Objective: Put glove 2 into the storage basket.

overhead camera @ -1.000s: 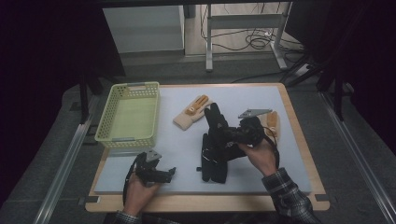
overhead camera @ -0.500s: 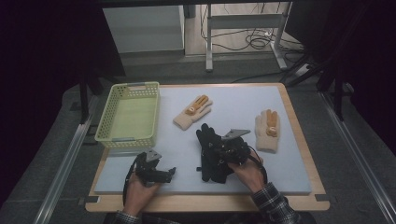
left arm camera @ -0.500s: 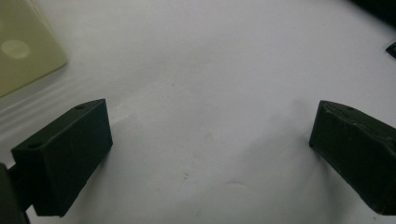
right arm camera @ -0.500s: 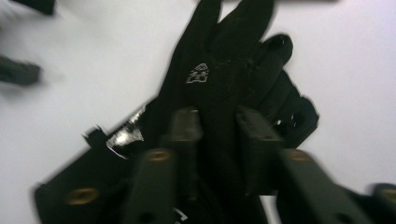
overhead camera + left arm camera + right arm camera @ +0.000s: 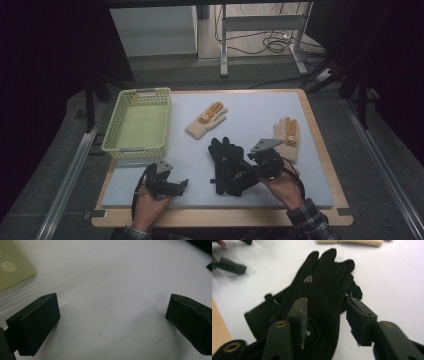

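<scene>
A pair of black gloves (image 5: 224,161) lies piled in the middle of the white mat (image 5: 250,115). My right gripper (image 5: 243,176) rests low over the pile's near end. In the right gripper view, its jaws stand apart with a black glove (image 5: 322,282) running between them, and my right gripper (image 5: 329,320) looks open. Near the mat's front left, my left gripper (image 5: 175,186) is open. Bare mat (image 5: 110,305) shows between my left gripper's (image 5: 112,317) wide jaws.
A yellow-green basket (image 5: 111,141) stands at the back left, and its corner (image 5: 12,265) shows in the left gripper view. One beige glove with orange marks (image 5: 206,119) lies behind the black pile. Another beige glove (image 5: 287,134) lies to the right.
My right hand and gripper came forward and left, down onto the black gloves. The black pile shifted toward the front edge. The right beige glove is now uncovered. My left gripper stayed put.
</scene>
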{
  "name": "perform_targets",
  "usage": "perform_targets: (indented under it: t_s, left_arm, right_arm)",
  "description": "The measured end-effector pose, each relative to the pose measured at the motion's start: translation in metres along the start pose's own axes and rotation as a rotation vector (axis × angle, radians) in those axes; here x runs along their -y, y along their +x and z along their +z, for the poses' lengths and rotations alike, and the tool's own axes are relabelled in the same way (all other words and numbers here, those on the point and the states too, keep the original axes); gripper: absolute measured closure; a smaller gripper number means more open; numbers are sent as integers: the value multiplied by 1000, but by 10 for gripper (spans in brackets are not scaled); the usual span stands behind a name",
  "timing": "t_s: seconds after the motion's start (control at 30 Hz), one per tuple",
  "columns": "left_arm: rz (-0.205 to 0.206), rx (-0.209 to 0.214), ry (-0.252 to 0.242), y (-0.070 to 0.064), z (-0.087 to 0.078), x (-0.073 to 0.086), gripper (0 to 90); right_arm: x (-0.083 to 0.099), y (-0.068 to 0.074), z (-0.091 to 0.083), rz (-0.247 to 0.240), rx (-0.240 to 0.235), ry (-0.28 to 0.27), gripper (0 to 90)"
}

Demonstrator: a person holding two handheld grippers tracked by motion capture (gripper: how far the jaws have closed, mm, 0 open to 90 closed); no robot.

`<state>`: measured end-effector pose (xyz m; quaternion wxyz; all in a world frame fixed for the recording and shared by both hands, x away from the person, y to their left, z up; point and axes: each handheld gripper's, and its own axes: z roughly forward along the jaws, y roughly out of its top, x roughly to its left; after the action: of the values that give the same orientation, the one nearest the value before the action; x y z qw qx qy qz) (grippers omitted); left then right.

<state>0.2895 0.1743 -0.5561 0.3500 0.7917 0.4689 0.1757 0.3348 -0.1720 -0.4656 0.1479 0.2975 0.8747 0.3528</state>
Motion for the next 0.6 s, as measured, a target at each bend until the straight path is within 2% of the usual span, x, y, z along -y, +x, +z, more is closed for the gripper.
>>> perform_targets:
  t_s: [0.17,0.2,0.33,0.4,0.43,0.5,0.6]
  left_arm:
    - [-1,0,-1,0,0,0,0]
    - [-1,0,-1,0,0,0,0]
    - [3,0,2,0,0,0,0]
    - [3,0,2,0,0,0,0]
    - [4,1,4,0,0,0,0]
    - [3,0,2,0,0,0,0]
    - [6,-1,5,0,0,0,0]
  right_arm:
    - [9,-4,-9,3,2,8,616]
    - [15,-6,-14,5,17,9,642]
    - [23,-12,-20,12,49,15,653]
    - [31,-17,-21,38,58,25,654]
    - [36,-20,-19,57,48,37,654]
    - [39,-19,-17,60,38,43,654]
    - [44,-8,-9,50,1,50,654]
